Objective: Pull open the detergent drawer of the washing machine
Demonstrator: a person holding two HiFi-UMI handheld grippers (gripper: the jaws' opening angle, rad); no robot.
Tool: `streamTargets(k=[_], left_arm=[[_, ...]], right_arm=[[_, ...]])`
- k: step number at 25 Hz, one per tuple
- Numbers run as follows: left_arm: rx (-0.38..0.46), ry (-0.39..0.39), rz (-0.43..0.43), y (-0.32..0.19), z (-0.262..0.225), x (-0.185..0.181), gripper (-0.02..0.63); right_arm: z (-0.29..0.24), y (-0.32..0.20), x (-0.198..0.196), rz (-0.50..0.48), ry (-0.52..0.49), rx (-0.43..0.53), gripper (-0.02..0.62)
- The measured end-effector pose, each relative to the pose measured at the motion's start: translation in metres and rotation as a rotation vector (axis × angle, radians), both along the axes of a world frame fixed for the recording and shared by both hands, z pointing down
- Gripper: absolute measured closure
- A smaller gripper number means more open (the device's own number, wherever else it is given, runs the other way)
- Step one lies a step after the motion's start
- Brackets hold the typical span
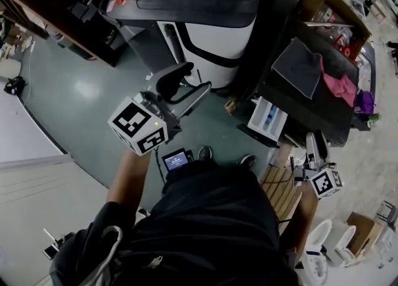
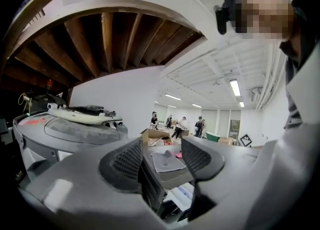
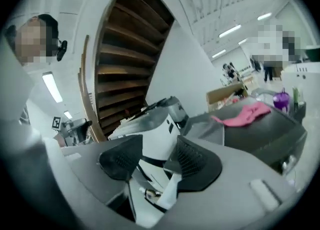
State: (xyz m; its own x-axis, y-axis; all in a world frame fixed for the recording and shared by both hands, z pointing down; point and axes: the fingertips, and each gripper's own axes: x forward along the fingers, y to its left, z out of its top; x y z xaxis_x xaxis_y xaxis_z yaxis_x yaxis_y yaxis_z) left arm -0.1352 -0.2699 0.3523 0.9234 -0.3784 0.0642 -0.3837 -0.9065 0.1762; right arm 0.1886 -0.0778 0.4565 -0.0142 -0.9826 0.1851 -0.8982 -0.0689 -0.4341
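The detergent drawer (image 1: 268,119) stuck out from the front of the dark washing machine (image 1: 314,107). It was already pulled open, white with some blue inside. A grey cloth (image 1: 303,67) and a pink cloth (image 1: 340,86) lay on top of the machine. The left gripper (image 1: 186,89) was away from the drawer, its jaws wide with nothing between them. The right gripper (image 1: 316,148) was beside the drawer, not touching it, its jaws partly apart and empty.

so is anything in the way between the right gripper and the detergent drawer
Nothing visible: the detergent drawer already juts out of the dark washer, with open air between it and the right gripper.
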Motion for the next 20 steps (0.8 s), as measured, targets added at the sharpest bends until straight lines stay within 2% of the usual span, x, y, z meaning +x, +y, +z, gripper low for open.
streamTargets(k=[1,5,10,16,20], left_arm=[[0.013,-0.001,0.005,0.001,-0.003,0.002,0.33],[0.063,-0.012,0.027,0.007,-0.013,0.013,0.33],[0.114,-0.041,0.051,0.015,-0.02,0.026,0.33],[0.197,-0.101,0.059,0.022,-0.027,0.034,0.33],[0.261,-0.158,0.052,0.025,-0.027,0.036,0.33]], right_arm=[[-0.024,-0.006,-0.003,-0.006,0.04,0.032,0.402],[-0.105,-0.022,-0.015,-0.049,0.218,0.121,0.41],[-0.179,-0.036,-0.026,-0.069,0.439,0.14,0.413],[-0.231,-0.027,-0.054,-0.118,0.594,0.15,0.426],[-0.243,-0.016,-0.068,-0.124,0.647,0.134,0.426]])
